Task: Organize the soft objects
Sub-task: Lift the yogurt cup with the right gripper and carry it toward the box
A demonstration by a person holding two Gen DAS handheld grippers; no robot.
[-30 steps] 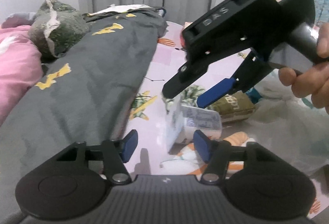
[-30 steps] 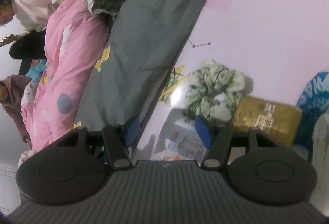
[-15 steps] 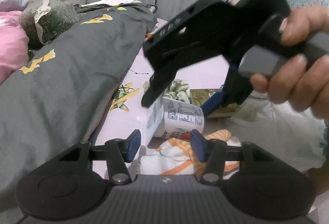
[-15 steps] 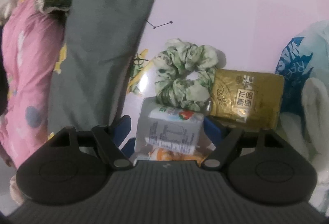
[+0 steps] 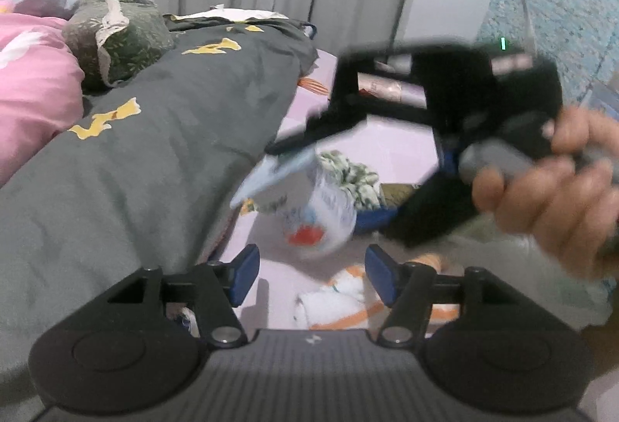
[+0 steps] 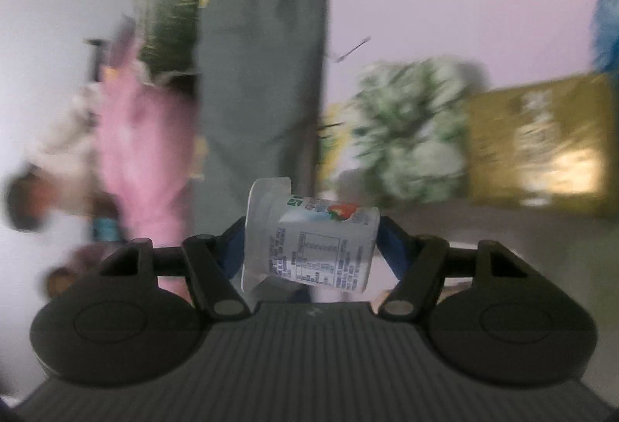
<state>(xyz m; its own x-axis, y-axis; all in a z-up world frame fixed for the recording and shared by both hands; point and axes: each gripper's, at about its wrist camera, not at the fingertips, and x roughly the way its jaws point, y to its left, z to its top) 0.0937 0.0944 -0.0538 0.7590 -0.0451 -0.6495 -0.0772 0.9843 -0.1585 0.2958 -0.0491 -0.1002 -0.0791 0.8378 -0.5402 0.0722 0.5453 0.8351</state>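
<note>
My right gripper [image 6: 311, 247] is shut on a white yogurt cup [image 6: 309, 242] with a strawberry label, held sideways above the bed. The cup also shows in the left wrist view [image 5: 315, 213], lifted and blurred, between the right gripper's fingers [image 5: 377, 218]. My left gripper [image 5: 311, 273] is open and empty, low over a white and orange striped towel [image 5: 348, 302]. A green and white scrunchie [image 6: 410, 135] lies on the pink sheet beside a gold packet [image 6: 537, 147].
A grey duvet [image 5: 147, 158] with yellow prints runs along the left, with a dark green pillow [image 5: 116, 31] and pink bedding [image 5: 31, 93] beyond it. A clear plastic bag [image 5: 503, 267] lies at the right. Grey curtains hang behind.
My right gripper has closed on the yogurt cup and lifted it off the sheet, swinging fast. My left gripper has stayed open and moved little.
</note>
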